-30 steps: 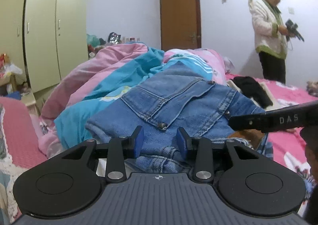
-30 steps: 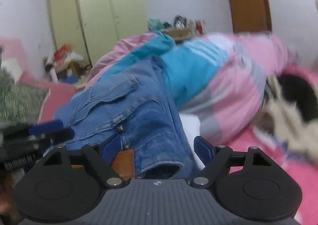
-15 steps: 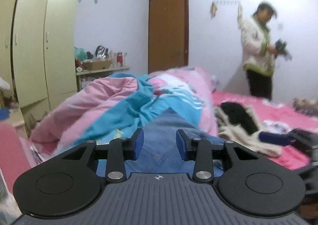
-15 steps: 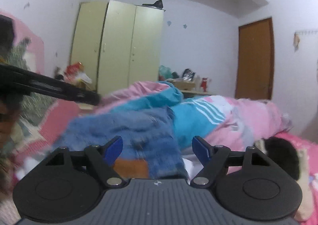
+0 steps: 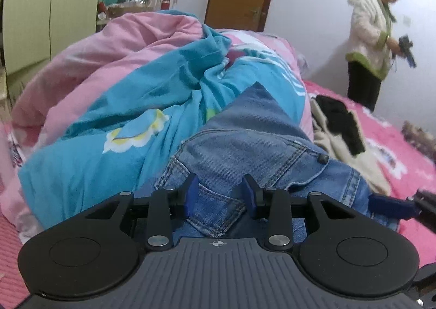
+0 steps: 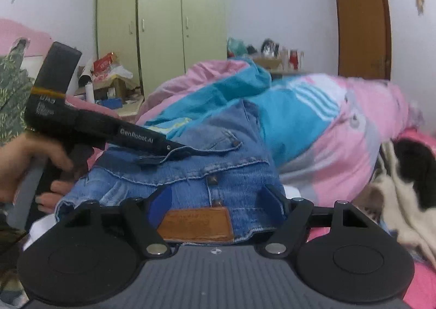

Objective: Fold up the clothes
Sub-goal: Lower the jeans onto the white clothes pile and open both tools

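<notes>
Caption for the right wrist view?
Right gripper straddles the jeans waistband; left gripper lies on the denim.

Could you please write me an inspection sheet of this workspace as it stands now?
Surface: bed with a pink sheet, mostly covered.
Job's things: jeans draped against the pink-and-blue duvet.
Clutter: black and cream garments beside the jeans.
Grippers: left tongs astride a denim fold, grip unclear; right tongs open, jaws have just been closing, waistband between them.
Cables: nothing seen.
Surroundings: wardrobe, brown door, a person standing by the wall.
</notes>
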`<state>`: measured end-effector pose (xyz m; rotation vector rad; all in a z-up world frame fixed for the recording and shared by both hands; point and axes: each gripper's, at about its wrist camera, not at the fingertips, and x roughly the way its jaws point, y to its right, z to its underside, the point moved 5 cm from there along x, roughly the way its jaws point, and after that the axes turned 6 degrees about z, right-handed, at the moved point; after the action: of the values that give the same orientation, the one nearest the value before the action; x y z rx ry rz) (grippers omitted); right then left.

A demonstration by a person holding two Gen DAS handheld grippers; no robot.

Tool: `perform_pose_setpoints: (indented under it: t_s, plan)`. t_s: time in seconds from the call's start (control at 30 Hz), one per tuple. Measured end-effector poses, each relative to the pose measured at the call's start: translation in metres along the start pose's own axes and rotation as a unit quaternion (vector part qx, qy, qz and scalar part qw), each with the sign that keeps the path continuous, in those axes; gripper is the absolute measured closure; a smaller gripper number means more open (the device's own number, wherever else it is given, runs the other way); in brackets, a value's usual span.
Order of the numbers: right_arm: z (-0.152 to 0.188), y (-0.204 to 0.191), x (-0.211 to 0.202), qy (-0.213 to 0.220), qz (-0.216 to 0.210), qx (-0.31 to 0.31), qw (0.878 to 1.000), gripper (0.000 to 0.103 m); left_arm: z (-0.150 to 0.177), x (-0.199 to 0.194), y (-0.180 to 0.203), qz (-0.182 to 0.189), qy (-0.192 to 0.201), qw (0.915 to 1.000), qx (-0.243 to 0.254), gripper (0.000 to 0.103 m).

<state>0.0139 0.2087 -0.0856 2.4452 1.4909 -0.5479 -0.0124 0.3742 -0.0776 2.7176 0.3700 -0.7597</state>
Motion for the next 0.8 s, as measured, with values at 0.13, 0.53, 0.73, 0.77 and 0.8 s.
perform_pose_setpoints:
  t_s: [0.13,0.53,0.73,0.77,0.8]
  plan:
    - [-0.004,-0.003,-0.008,0.01,0.008,0.001,1.0,0.03,-0.022,-0.008,0.001,-0.026,0.012,0.9996,0.0,0.067]
    - [0.005,-0.007,0.001,0.002,-0.031,0.024,0.999,0.028,-0.006,0.004,0.021,-0.042,0.017,0.9978,0.049,0.064]
    - [0.002,-0.001,-0.007,-0.011,-0.019,0.073,0.997,0.029,-0.012,0.002,0.022,-0.063,0.026,0.9969,0.04,0.061]
    - [0.0,0.002,-0.016,-0.01,-0.021,0.093,0.995,0.028,-0.013,-0.004,0.022,-0.075,0.03,0.9963,0.028,0.054]
    - [-0.001,0.006,-0.029,-0.007,-0.025,0.114,0.993,0.025,-0.014,-0.011,0.022,-0.087,0.035,0.9954,0.015,0.035]
